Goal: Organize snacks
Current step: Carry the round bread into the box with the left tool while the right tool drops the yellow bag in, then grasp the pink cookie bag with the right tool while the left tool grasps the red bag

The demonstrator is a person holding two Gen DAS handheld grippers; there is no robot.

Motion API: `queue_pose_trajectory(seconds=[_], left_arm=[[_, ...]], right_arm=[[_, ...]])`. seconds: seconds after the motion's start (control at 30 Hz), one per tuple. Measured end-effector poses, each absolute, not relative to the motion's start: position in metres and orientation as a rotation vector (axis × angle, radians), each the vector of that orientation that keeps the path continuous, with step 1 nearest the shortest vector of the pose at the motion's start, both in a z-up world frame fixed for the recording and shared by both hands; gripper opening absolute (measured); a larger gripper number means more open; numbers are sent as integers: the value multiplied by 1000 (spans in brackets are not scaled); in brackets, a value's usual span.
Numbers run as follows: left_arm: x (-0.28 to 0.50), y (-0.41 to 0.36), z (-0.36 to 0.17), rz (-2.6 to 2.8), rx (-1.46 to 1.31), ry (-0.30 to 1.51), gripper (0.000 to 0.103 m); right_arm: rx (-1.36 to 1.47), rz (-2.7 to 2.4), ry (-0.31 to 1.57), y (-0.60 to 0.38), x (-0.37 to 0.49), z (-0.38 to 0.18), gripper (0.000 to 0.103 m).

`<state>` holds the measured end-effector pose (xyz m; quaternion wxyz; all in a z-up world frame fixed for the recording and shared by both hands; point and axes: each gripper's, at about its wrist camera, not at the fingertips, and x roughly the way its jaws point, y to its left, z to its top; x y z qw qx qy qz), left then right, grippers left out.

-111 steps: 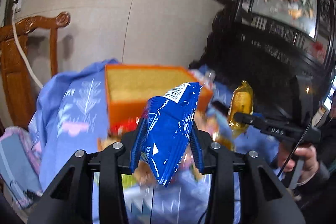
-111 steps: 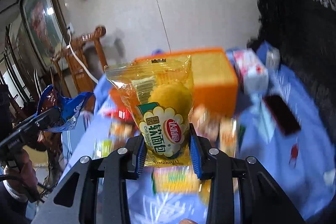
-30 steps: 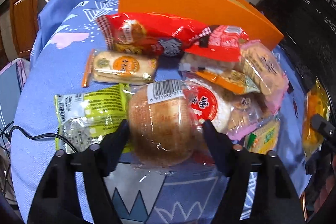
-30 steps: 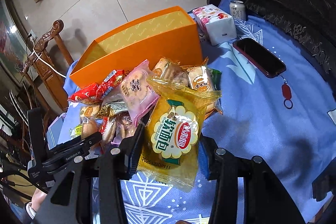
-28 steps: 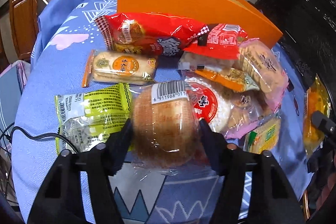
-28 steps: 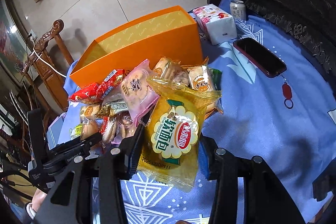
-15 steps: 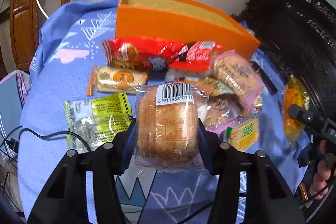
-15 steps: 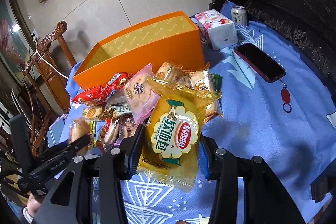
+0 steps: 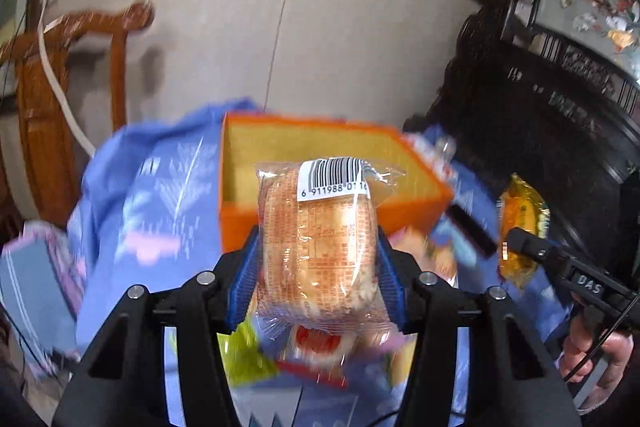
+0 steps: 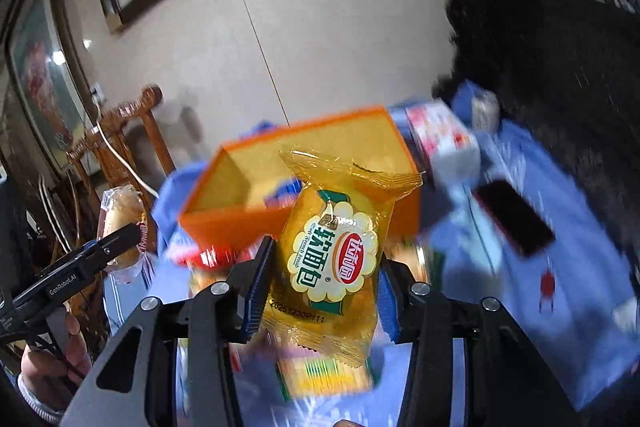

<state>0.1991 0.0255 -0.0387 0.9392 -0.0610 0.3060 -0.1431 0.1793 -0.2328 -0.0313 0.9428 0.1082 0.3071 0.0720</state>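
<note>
My left gripper [image 9: 318, 275] is shut on a clear-wrapped brown bread bun [image 9: 318, 239] with a barcode label, held in the air in front of the open orange box [image 9: 280, 155]. My right gripper [image 10: 322, 283] is shut on a yellow soft-bread packet [image 10: 334, 251], also lifted, with the orange box [image 10: 224, 219] behind it. A blue packet [image 10: 286, 193] lies inside the box. Each gripper shows in the other's view: the right one with its yellow packet [image 9: 522, 227], the left one with the bun [image 10: 122, 223]. Blurred snack packets [image 9: 320, 343] lie below on the blue cloth.
The table is covered by a blue patterned cloth [image 9: 160, 195]. A phone [image 10: 514, 213] and a white-red tissue pack [image 10: 444, 137] lie right of the box. A wooden chair [image 9: 68, 99] stands at the left, dark carved furniture [image 9: 560, 107] at the right.
Both grippers have risen and tilted up from the snack pile toward the orange box. The left gripper closed on the bun and lifted it; the right still holds the yellow packet.
</note>
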Motion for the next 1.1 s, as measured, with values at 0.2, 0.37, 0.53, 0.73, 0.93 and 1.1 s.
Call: queue_pose_trajectory(seconds=[0.2,0.37,0.53,0.73,0.93,1.1], left_arm=[[258,12,27,-292,-90,522,53],[299,10,47,-176,-102,528,99],[272,31,31,-176,-127,512,99],[238,49,-20,-161,-196,609,99],[201,43,-72,-184,-161,688,99],[177,32,-103,-170,-35,731,99]], right_arm=[[162,182,497,-223,239,20,46],[145,204,502,-212,284,34,86],[77,238,468,-210,251,22,86],[77,228,553,-219,214,-24,86],[35,245,683,-214,200,-79,86],[-53,218,755,-201,207,-111,84]])
